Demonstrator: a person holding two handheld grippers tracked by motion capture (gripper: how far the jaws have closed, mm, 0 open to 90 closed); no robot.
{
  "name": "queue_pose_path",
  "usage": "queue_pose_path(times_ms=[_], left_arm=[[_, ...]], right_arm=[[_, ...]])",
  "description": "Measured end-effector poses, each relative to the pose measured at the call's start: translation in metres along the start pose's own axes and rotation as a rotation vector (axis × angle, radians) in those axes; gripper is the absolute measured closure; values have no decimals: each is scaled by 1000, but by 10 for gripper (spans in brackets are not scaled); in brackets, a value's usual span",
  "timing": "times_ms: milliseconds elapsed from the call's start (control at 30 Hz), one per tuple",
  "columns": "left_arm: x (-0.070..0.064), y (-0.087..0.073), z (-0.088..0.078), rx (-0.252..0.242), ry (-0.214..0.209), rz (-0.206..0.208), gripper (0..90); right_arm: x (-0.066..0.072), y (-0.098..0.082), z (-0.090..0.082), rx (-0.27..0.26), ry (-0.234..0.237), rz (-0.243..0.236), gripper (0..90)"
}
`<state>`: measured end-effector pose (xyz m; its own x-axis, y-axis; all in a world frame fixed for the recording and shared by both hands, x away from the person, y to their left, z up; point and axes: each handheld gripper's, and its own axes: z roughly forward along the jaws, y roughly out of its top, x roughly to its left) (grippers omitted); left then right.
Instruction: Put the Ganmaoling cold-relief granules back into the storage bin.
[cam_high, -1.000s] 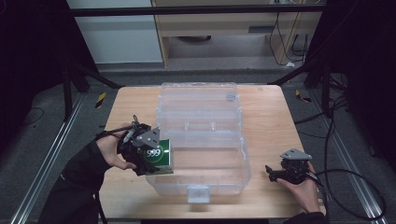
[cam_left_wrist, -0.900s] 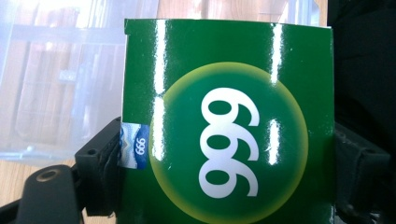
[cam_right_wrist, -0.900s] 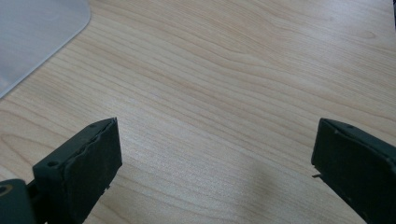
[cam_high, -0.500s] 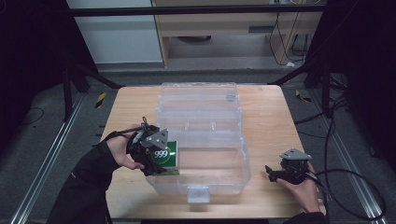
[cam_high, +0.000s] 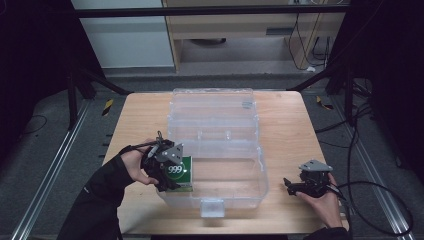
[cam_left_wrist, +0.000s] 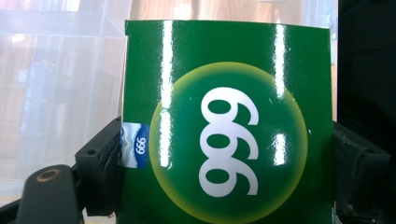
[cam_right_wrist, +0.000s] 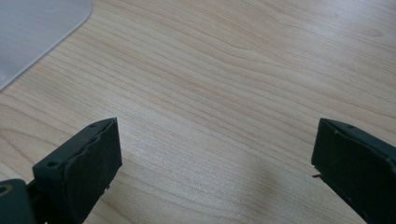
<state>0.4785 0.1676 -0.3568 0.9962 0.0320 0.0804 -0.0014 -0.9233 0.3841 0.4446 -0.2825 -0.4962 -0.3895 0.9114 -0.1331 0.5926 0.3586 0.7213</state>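
- Our left hand-held gripper is clamped on a green box marked with white "999" numerals inside a yellow-edged circle.
- In the left gripper view the green box stands between the two black jaws, which press against its two sides; a small blue-and-white sticker sits on the box's edge by one jaw.
- From the high view, we see the box held at the near-left corner of the clear plastic bin, just inside its left wall; whether it touches the bin's floor we cannot tell.
- The bin's hinged clear lid lies open flat on the far side, resting on the wooden counter.
- Our right hand-held gripper sits low over the counter, to the right of the bin and apart from it, held in our right hand.
- In the right gripper view its jaws stand wide apart with bare wood of the counter between them, and a corner of the clear bin shows at the upper left.
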Motion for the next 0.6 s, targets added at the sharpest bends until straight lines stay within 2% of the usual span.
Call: queue_pose_path(times_ms=[167,600], left_arm=[[1,-3,7,7,-3,2,147],[0,-12,27,17,-23,-29,145]], right_arm=[[0,0,0,-2,-1,-4,20],[1,0,1,6,0,-6,20]])
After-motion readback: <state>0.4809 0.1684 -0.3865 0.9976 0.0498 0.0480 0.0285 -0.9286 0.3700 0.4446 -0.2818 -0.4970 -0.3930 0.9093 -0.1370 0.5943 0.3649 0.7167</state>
